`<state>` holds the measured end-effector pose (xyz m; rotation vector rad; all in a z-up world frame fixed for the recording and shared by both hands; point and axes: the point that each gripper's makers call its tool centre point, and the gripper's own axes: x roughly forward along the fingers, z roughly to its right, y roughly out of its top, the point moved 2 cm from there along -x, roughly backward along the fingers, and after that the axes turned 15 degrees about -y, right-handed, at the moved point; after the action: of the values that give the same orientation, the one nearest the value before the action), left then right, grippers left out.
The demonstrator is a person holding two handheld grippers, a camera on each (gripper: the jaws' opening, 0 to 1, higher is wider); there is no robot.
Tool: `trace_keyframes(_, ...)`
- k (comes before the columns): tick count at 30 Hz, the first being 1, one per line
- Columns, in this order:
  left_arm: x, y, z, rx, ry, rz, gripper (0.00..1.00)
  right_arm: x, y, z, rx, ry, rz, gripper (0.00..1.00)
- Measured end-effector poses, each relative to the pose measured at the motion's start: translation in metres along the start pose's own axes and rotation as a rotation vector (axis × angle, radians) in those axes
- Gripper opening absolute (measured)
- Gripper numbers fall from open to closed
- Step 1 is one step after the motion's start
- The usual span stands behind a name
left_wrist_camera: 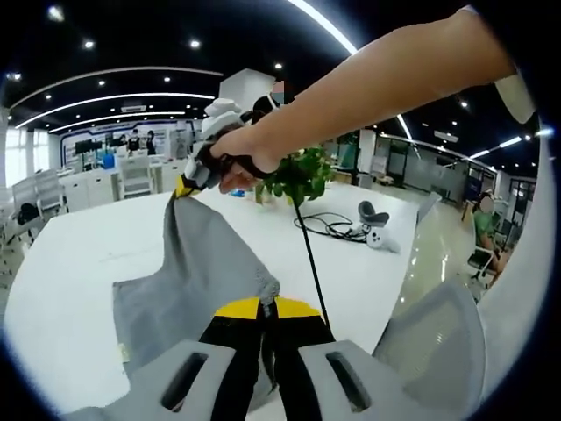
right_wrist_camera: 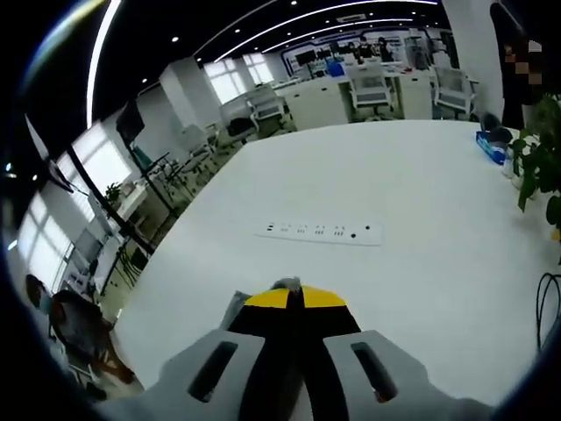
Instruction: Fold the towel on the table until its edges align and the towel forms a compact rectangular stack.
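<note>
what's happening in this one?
A person with a gripper in each hand is folding a grey towel on a white table. The left gripper is shut on one corner near the table surface. The right gripper, seen from the left gripper view, holds another corner lifted above the table. The towel hangs between them, part still on the table, not yet folded.

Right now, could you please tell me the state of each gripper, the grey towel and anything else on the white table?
Grey cloth towel: partly lifted, two corners pinched, rest on the white table.
Left gripper: shut on towel.
Right gripper: shut on towel corner, raised.
White power strip: lying flat.
Black cable: coiled loosely.
</note>
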<state>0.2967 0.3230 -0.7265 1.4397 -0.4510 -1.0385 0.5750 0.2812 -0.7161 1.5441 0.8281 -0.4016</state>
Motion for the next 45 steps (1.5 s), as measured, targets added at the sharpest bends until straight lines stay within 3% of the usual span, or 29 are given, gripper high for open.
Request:
trace_keyframes(9,-0.020,-0.006,-0.003,-0.012,0.045,-0.004,0.04,-0.002,-0.001,-0.006,0.039,-0.022,-0.004,0.00)
trace_keyframes(22,-0.039,-0.031,-0.017,-0.059,0.074,-0.049,0.04,0.011,-0.014,-0.032,0.018,-0.027,-0.009,0.00)
trace_keyframes(32,-0.045,-0.056,-0.025,-0.079,0.065,-0.102,0.04,0.020,-0.025,-0.043,0.041,-0.024,-0.011,0.00)
trace_keyframes(45,-0.049,-0.068,-0.021,-0.089,0.031,-0.113,0.04,0.028,-0.035,-0.053,0.086,-0.027,-0.037,0.00)
